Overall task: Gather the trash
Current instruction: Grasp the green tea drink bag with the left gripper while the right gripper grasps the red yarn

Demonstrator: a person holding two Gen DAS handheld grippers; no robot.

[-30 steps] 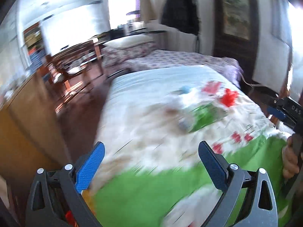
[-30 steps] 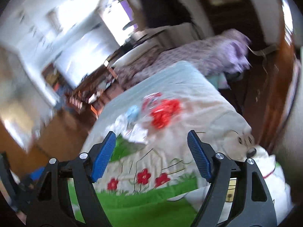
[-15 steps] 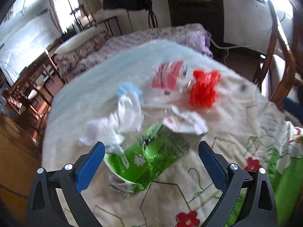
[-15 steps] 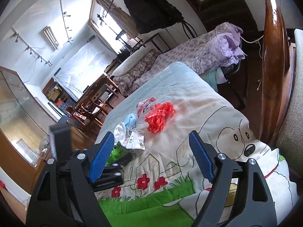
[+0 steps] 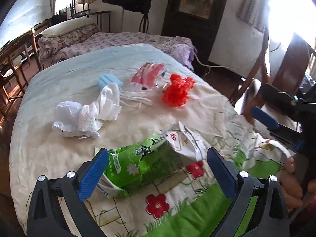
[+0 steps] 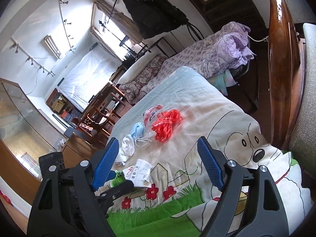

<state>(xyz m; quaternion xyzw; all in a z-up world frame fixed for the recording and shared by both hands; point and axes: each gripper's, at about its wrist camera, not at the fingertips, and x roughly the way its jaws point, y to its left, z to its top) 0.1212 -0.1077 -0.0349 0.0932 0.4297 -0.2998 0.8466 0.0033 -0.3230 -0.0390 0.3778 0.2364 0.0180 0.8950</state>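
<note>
The left gripper point(image 5: 157, 172) has its jaws spread wide and empty, one on each side of the crumpled green plastic wrapper point(image 5: 142, 162) on the near part of the cartoon-printed bed quilt point(image 5: 59, 154). The right gripper point(image 6: 158, 164) is also released and holds nothing. Farther away lie white tissues point(image 5: 86, 112), a blue face mask point(image 5: 108, 81) and a red plastic bundle point(image 5: 177, 92). It seems nothing is collected yet; all pieces remain.

A cartoon-print bedspread point(image 5: 49, 154) carries a green wrapper point(image 5: 142, 162), tissues point(image 5: 85, 114) and red netting point(image 5: 177, 92).
</note>
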